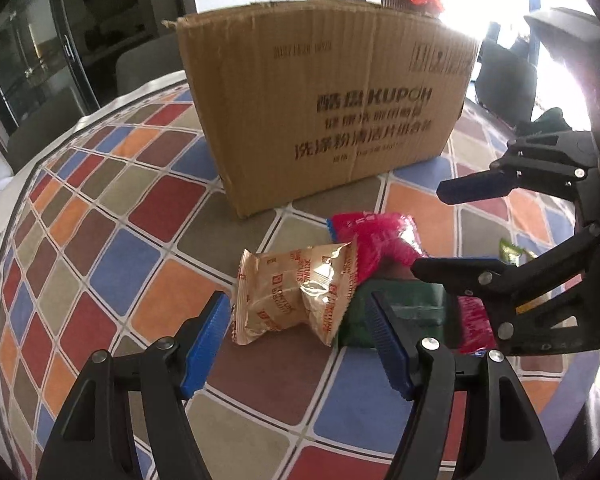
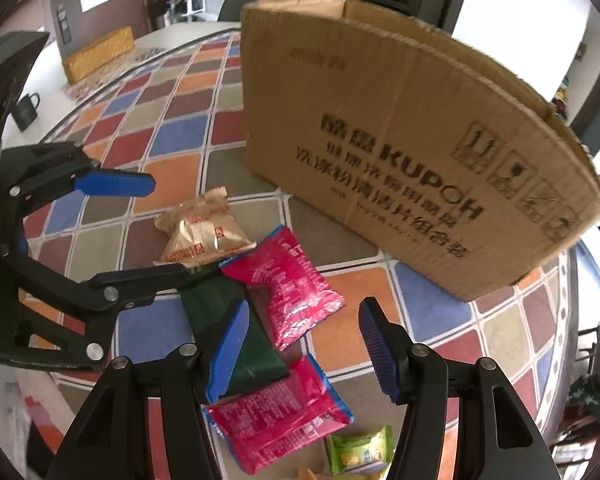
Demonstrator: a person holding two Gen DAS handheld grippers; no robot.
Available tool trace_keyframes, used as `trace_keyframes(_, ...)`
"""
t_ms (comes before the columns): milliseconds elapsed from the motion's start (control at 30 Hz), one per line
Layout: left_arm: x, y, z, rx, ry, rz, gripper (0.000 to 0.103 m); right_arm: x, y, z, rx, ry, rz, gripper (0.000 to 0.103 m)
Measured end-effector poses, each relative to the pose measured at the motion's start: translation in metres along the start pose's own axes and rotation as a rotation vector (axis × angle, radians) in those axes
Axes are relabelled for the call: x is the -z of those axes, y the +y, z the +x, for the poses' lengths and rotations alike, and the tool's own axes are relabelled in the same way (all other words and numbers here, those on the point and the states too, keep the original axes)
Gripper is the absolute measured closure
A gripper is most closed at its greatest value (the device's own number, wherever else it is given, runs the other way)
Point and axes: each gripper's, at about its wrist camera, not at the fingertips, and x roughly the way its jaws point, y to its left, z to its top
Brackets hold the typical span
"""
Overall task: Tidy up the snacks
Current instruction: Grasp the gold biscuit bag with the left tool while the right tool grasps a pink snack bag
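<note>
Both released: left tool tilts over gold packet, right tool over pink packet.

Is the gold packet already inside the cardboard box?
No, the gold packet lies on the tablecloth in front of the box.

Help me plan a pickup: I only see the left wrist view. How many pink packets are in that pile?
Observer: Two pink packets. One lies near the cardboard box. The other lies closer in, below the open right gripper.
Operator: Is that box open on top?
Observer: Yes. The right wrist view shows its inner wall over the top edge, with no flap across it.
Operator: Anything else I should know about?
Observer: A black mug stands near the far edge of the table, well apart from the packets.
</note>
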Motion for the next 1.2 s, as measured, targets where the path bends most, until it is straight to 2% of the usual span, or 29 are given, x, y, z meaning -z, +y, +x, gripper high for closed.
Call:
trace_keyframes(367, -0.005, 0.007, 0.025, 0.01, 0.041, 0.006, 0.033, -0.014, -0.002, 0.031, -0.038, 0.052, -0.04, 0.045)
trace_keyframes(567, -0.007, 0.011, 0.032, 0.033, 0.048, -0.003, 0.034, -0.018, -0.009, 0.048, -0.075, 0.072, -0.01, 0.045)
trace_keyframes(800, -0.007, 0.019, 0.039, 0.059, 0.034, -0.034, 0.05, -0.018, -0.011, 0.06, -0.089, 0.074, 0.039, 0.045)
trace_keyframes(933, -0.007, 0.02, 0.038, 0.047, 0.02, -0.073, 0.054, -0.016, -0.011, 0.059, -0.102, 0.061, 0.073, 0.056)
trace_keyframes(1067, -0.008, 0.021, 0.035, 0.05, 0.016, -0.109, 0.056, -0.011, -0.011, 0.052, -0.112, 0.057, 0.094, 0.063)
trace_keyframes(1200, -0.007, 0.022, 0.029, 0.046, 0.002, -0.142, 0.057, -0.009, -0.008, 0.046, -0.112, 0.044, 0.109, 0.064)
